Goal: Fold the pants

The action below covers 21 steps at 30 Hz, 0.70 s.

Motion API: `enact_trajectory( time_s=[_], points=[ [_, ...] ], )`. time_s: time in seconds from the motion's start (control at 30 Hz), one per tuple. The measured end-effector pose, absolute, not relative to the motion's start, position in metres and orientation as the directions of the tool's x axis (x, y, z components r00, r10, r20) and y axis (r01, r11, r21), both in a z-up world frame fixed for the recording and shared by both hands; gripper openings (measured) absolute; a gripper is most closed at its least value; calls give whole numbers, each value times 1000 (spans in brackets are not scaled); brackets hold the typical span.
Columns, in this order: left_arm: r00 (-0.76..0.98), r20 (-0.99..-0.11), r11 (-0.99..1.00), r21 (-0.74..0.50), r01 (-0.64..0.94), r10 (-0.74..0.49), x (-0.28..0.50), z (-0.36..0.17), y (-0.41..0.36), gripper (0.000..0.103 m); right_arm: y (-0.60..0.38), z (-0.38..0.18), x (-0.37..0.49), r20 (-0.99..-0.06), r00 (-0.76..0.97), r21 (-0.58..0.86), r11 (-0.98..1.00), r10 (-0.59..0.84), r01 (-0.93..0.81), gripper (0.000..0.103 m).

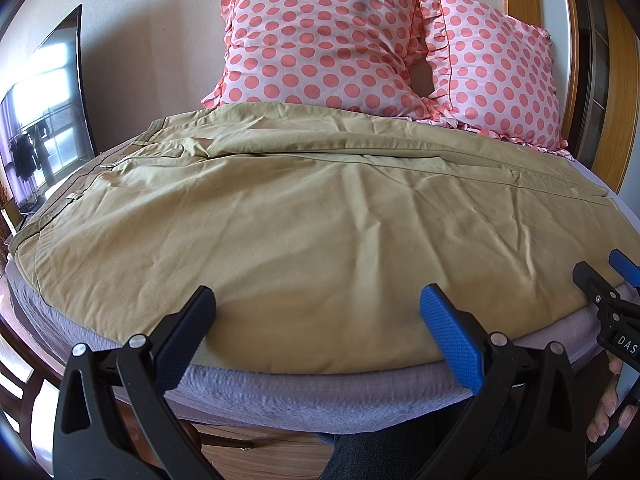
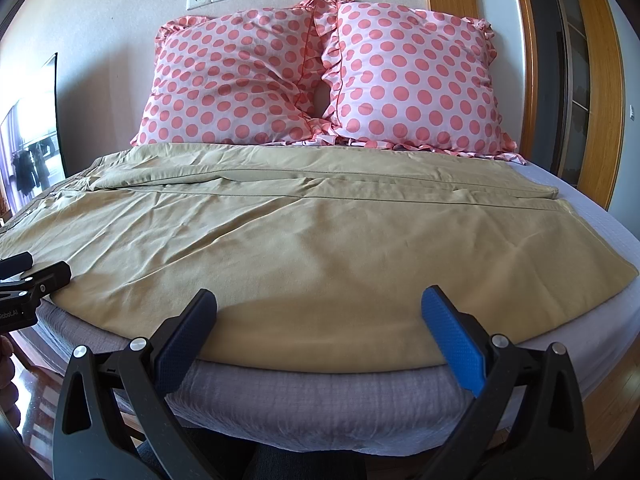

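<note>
step: wrinkled khaki cotton pants point(image 1: 304, 208) flat on the lilac bed point(image 1: 320, 396), unfolded
left claw point(image 1: 316, 316): apart, empty
right claw point(image 2: 320, 316): apart, empty
next: likely pinch near edge

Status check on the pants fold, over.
Left hand-held gripper and right hand-held gripper both open, empty, at near bed edge. Khaki cotton pants spread flat on grey bedsheet. Nothing obstructing.

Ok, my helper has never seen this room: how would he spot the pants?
Find the bed with two pink dotted pillows against the wall. The pants lie flat across it in front of them, the only tan cloth there, waistband at the left.
</note>
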<state>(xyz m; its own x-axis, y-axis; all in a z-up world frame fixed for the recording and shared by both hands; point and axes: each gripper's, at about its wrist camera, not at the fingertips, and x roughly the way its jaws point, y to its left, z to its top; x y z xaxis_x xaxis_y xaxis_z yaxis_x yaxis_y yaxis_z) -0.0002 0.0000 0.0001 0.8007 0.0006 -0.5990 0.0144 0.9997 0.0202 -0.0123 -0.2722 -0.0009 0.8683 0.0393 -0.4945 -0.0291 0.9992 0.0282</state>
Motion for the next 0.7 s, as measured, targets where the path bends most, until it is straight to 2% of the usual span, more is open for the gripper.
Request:
enact_trajectory(
  time_s=[0.7],
  points=[
    [801,-598,1000,20,14,1,0,0,0,101,-271,-1,-12,-491,870,28,999,39,-29,102]
  ],
)
